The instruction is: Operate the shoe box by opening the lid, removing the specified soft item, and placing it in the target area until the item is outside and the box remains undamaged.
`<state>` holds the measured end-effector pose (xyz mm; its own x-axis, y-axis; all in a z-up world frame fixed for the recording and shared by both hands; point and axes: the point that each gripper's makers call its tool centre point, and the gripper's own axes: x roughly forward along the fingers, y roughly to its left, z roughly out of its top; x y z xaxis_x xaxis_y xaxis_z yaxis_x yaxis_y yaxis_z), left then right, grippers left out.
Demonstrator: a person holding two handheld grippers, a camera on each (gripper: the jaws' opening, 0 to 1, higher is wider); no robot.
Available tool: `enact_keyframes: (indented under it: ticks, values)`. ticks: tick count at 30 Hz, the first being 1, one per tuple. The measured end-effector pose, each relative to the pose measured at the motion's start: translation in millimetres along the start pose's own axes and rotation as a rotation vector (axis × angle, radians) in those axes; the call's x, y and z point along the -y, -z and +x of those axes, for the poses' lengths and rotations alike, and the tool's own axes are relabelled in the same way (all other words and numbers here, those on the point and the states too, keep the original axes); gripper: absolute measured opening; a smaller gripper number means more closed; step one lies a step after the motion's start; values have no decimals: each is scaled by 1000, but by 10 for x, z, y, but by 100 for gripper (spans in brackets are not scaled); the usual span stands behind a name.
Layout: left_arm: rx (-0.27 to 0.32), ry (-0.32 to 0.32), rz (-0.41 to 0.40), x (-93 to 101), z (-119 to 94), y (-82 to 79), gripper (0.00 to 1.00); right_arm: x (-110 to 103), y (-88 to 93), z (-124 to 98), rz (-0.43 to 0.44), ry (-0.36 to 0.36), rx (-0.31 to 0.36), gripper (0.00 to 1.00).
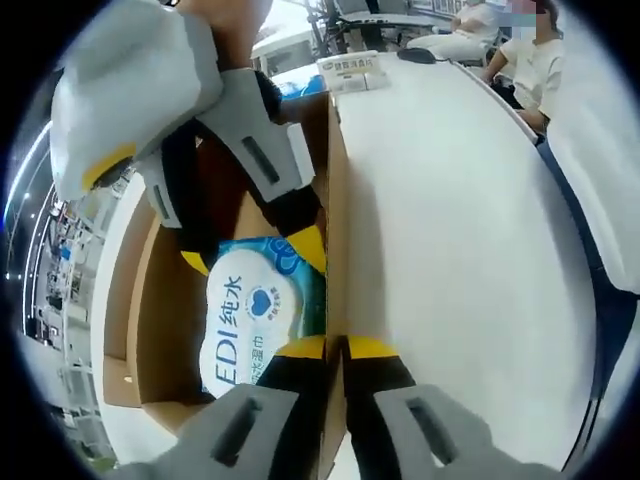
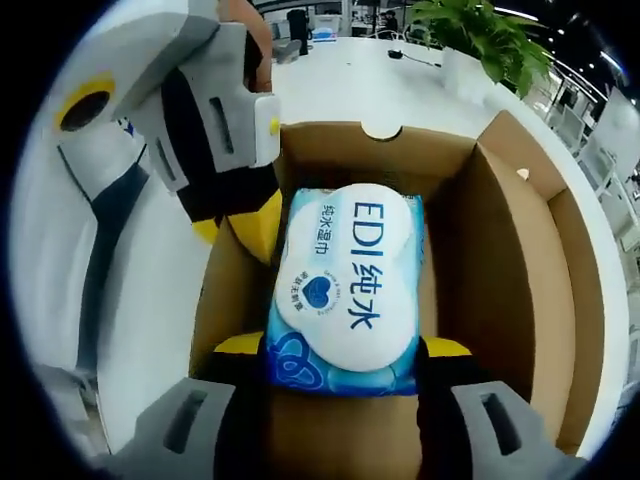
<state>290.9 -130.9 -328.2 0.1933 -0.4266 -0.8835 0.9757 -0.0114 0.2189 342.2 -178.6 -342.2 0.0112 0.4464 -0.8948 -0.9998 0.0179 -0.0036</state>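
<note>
An open brown cardboard shoe box (image 2: 500, 230) lies on the white table. Inside it rests a blue-and-white wet wipes pack (image 2: 345, 265). My right gripper (image 2: 342, 346) has its yellow-tipped jaws pressed against both sides of the pack's near end. In the left gripper view the same pack (image 1: 245, 320) lies in the box (image 1: 170, 330), with the right gripper (image 1: 252, 255) reaching down onto it from the upper left. My left gripper (image 1: 336, 348) is shut on the box's side wall. In the right gripper view the left gripper (image 2: 228, 228) pinches that wall from the upper left.
The box lid (image 2: 575, 290) hangs open to the right. The white table (image 1: 450, 250) stretches away beside the box. People (image 1: 530, 60) sit at its far end by a small card box (image 1: 350, 70). A potted plant (image 2: 480, 35) stands at the back.
</note>
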Motion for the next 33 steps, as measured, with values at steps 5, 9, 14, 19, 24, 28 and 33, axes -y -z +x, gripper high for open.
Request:
enact_keyframes:
  ticks: [5, 9, 14, 19, 24, 28, 33]
  values:
    - [1, -3, 5, 3, -2, -3, 4, 15, 135, -73, -2, 10, -13, 58]
    - [3, -8, 3, -1, -3, -1, 4, 31, 253, -132, -1, 19, -20, 58]
    - [3, -7, 9, 1, 3, 0, 4, 44, 404, -208, 7, 23, -27, 58]
    - [2, -5, 13, 3, 0, -7, 4, 29, 526, -276, 9, 24, -44, 58]
    - [4, -7, 15, -1, 1, -12, 4, 36, 609, -315, -12, 15, -78, 58]
    - [4, -9, 12, -2, 0, -18, 4, 32, 607, -298, -9, 11, -106, 60]
    - [1, -14, 11, -1, 3, -20, 5, 28, 609, -182, -21, 19, -139, 65]
